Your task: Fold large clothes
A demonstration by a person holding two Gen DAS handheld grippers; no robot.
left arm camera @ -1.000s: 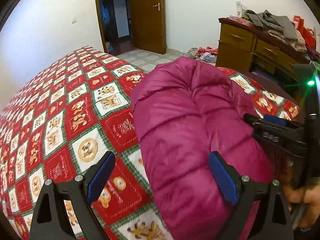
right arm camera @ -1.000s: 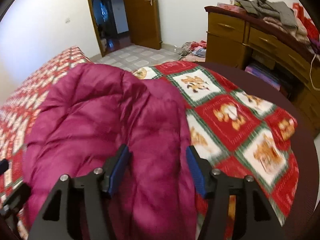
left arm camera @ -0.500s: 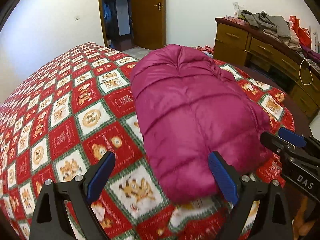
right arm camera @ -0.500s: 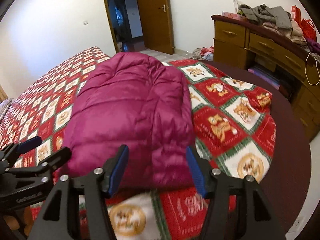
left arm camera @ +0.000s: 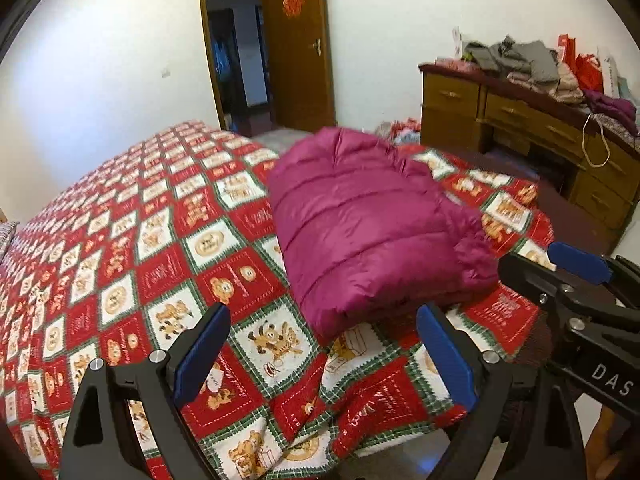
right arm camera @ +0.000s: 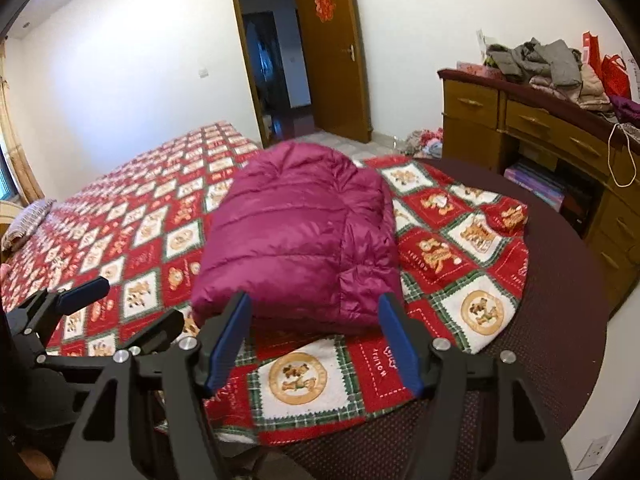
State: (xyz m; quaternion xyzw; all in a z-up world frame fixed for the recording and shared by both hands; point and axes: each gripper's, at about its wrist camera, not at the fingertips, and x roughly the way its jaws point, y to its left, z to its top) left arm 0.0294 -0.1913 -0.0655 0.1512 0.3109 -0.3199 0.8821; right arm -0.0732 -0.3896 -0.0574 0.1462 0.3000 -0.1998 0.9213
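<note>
While hanging above the near edge of the bed, left hand-held gripper gapes wide, blue pads holding nothing. Right hand-held gripper likewise spread and empty, beside it on the right. Straight ahead of both, beyond the fingertips and untouched: puffy magenta quilted down jacket, lying as a compact rounded bundle on the red-and-white bear-print patchwork bedspread. Sleeves apparently tucked in, edges roughly aligned. Judging by that shape, folding looks essentially complete; perhaps only smoothing left, or moving on to more clothing. Farther ahead and to the right: wooden dresser heaped with unfolded grey and beige garments.
</note>
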